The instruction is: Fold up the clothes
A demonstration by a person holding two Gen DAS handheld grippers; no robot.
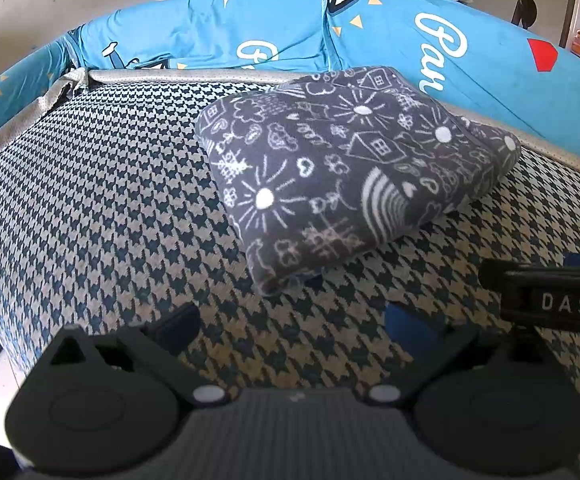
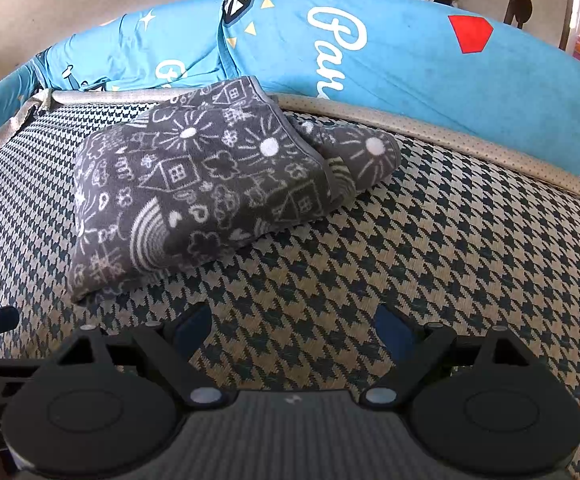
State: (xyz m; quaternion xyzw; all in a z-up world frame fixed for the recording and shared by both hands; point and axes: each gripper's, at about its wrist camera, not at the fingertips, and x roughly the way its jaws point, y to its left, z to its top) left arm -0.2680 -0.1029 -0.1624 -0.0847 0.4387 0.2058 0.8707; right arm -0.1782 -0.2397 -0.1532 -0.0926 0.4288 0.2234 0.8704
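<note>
Left wrist view. Item: folded garment (image 1: 353, 168), dark grey fleece-like cloth printed with white doodles of suns, houses, clouds, hearts, flowers and striped arcs. Folded into a thick, roughly rectangular bundle of several layers. Long axis runs diagonally, from a near corner at lower centre up toward the far right; the rounded fold faces left, the layered edges face right. Location: lying flat on the houndstooth-patterned seat (image 1: 102, 200), its far end close to the blue printed cushion (image 1: 469, 52) behind, ahead of the tool and slightly right of centre. Left gripper (image 1: 291, 326): jaws spread wide, nothing between them, apart from the garment and just short of its near corner. At the right edge, part of the other black tool, lettered "DAS", shows.

Right wrist view. The same folded garment (image 2: 218, 192) sits left of centre on the houndstooth-patterned seat (image 2: 449, 260). Long axis diagonal again, near-left corner to far right, where a lower layer sticks out beyond the top fold. Bound hem visible along the top layer's right edge. Far end lies near the seat's pale piped border, below the blue printed cushion (image 2: 429, 72). Right gripper (image 2: 293, 330): jaws wide apart, empty, clear of the cloth.
</note>
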